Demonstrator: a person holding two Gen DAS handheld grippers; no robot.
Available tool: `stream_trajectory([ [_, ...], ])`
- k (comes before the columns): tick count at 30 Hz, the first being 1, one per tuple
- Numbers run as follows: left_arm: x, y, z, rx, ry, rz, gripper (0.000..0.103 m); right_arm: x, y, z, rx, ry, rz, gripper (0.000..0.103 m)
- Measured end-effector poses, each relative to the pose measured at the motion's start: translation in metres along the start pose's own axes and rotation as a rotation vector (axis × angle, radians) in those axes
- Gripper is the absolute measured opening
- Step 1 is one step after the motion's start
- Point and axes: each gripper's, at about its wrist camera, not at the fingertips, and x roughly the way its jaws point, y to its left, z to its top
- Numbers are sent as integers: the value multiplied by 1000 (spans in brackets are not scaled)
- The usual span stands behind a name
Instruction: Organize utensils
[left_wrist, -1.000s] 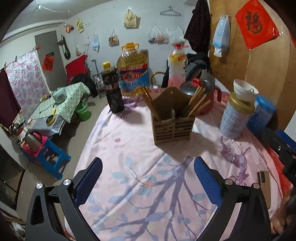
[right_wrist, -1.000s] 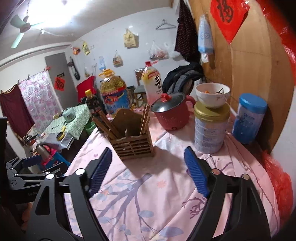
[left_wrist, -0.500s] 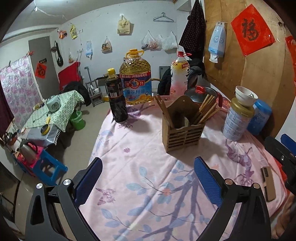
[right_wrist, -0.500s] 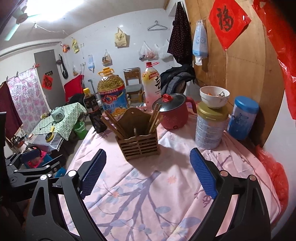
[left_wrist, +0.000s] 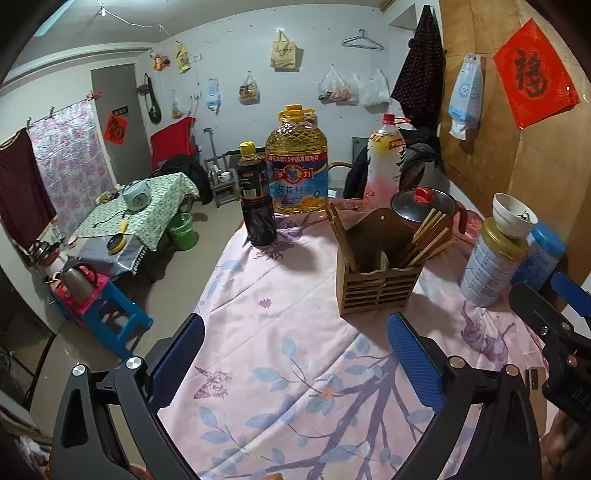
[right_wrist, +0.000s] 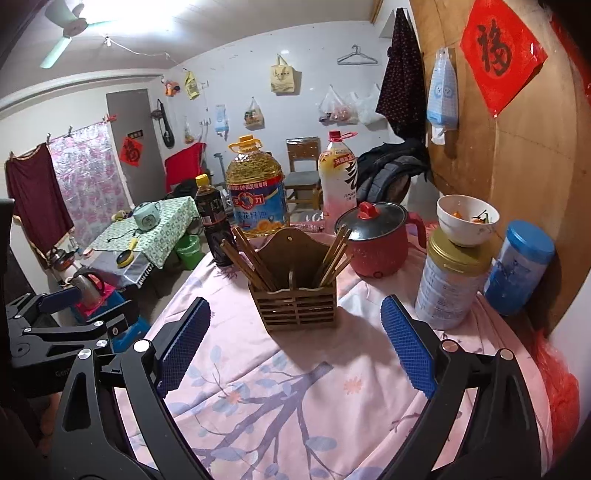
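Since a second ago I have drawn both grippers back from the slatted wooden utensil caddy (right_wrist: 294, 295), so it sits farther off and more of the pink floral tablecloth (left_wrist: 295, 332) lies in front of me. My left gripper (left_wrist: 295, 363) hangs over the cloth with its blue-padded fingers spread wide and nothing between them.

Going left to right in the right wrist view: the dark soy sauce bottle with a yellow cap (right_wrist: 212, 218), then the big yellow cooking-oil jug with a blue label (right_wrist: 256, 195) behind it, then the caddy. Brown wooden chopsticks (right_wrist: 251, 258) lean out of its left compartment and another bundle leans out of its right one. Behind it stands a tall drink bottle with a red cap (right_wrist: 338, 177), then the small red electric pot with a dark lid (right_wrist: 376, 240), the gold-lidded tin can (right_wrist: 448, 288) with a white ceramic bowl (right_wrist: 467, 219) on top, and the blue-lidded plastic jar (right_wrist: 519, 266) by the wooden wall.

My right gripper (right_wrist: 295, 347) is likewise spread wide and empty, pointed at the caddy.
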Motion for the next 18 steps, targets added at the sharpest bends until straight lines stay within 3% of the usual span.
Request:
stream_trajectory([
  [10,1,-14,5,23,-2,18,97,7,-15,2,31,9,22,91],
  [18,11,-17,9,30,12,-9,97,15,-17,3,40,19,9,91],
])
